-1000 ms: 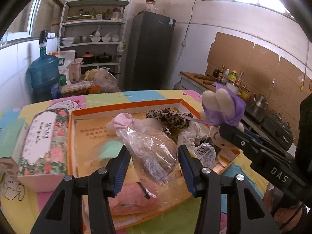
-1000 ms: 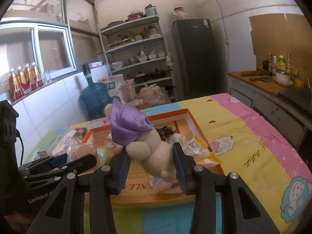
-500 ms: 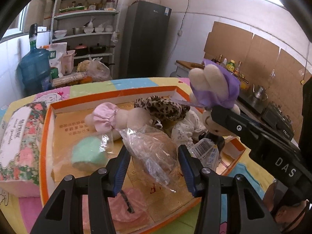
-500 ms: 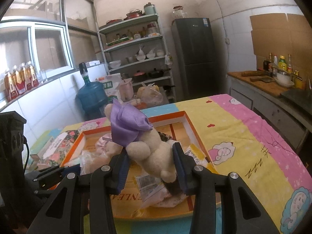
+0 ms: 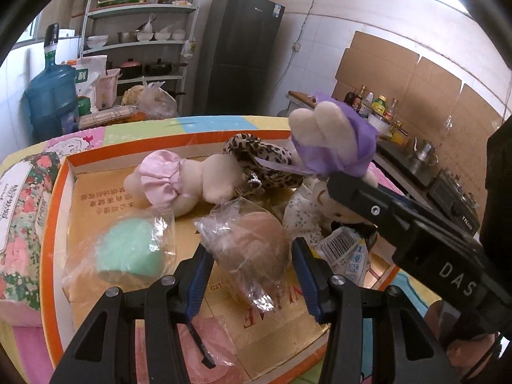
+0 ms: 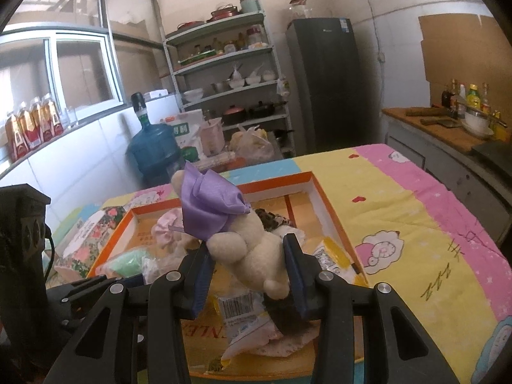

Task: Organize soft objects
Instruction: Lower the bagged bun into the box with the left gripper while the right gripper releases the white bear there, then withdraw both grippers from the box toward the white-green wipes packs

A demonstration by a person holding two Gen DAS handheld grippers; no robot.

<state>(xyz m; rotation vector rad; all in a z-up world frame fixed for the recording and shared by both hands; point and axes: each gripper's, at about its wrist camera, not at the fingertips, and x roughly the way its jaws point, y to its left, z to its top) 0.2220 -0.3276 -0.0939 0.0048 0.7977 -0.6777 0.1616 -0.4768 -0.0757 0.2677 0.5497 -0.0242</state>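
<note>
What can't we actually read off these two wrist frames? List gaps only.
- Left wrist: what the clear bag between the left gripper fingers contains; crinkled plastic blurs the brownish lump.
- Left wrist: the small doll in the orange tray is half hidden behind the right gripper.
- Right wrist: the purple-bowed plush in the right gripper blocks the tray's centre.
- Both views: the tray's near edge, covered by the gripper bodies.

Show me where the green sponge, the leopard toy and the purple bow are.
green sponge (image 5: pixel 132 249), left wrist view, its middle.
leopard toy (image 5: pixel 268 160), left wrist view, spotted body.
purple bow (image 6: pixel 211 211), right wrist view, satin front.
</note>
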